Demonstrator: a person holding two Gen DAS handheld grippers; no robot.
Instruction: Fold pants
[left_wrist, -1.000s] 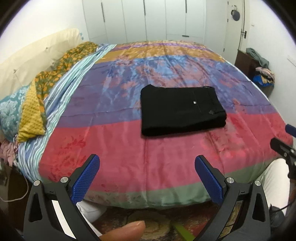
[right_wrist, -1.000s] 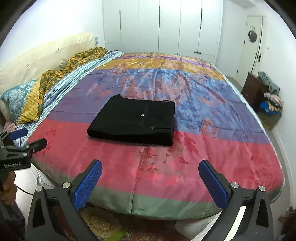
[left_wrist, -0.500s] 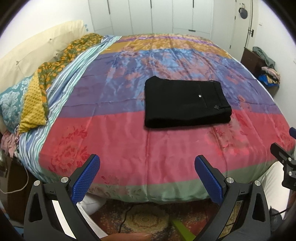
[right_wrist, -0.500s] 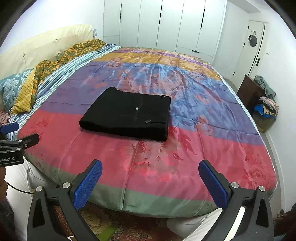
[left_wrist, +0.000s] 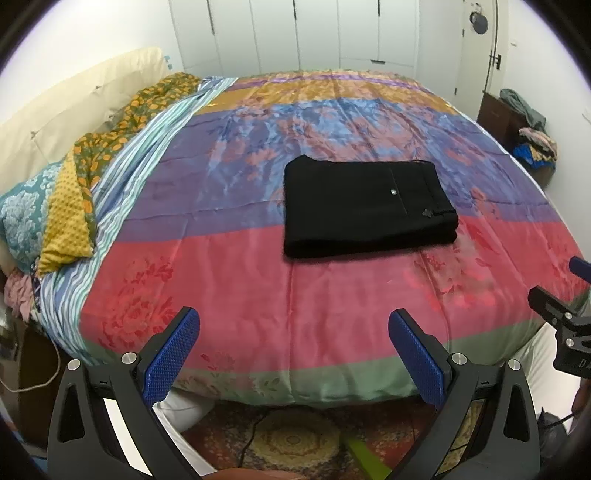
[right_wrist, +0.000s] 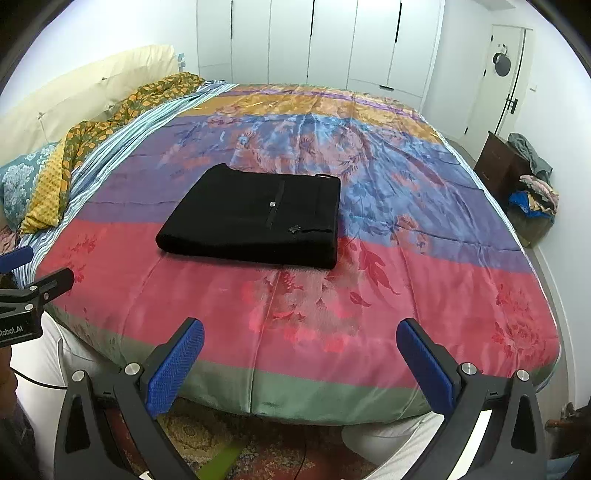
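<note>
Pants (left_wrist: 365, 206), black, one pair, folded into a flat thick rectangle, lying near the middle of the bed on a striped floral bedspread (left_wrist: 258, 295), across the boundary of the purple and red bands. Long axis: side to side as seen from the foot of the bed, short edges facing the bed's flanks; a small pale button shows on the top layer toward the right half. Left gripper (left_wrist: 293, 350): held off the near edge of the bed, jaws spread wide, blue pads empty; pants lie ahead of it and slightly to its right, well apart. Right gripper (right_wrist: 299, 362): likewise off the near edge, jaws spread wide, nothing between them; pants lie ahead of it and to its left, well apart. Neither gripper touches cloth. Nearness: roughly equal for the two, the bundle sitting between their lines of sight; cannot tell which is closer. Judgement: folding looks finished, and any further move would be a forward reach from either side onto the near long edge. Other items: pillows (left_wrist: 44, 214) at the left side, white wardrobe (right_wrist: 314, 40) behind, patterned rug (left_wrist: 295, 439) below.
</note>
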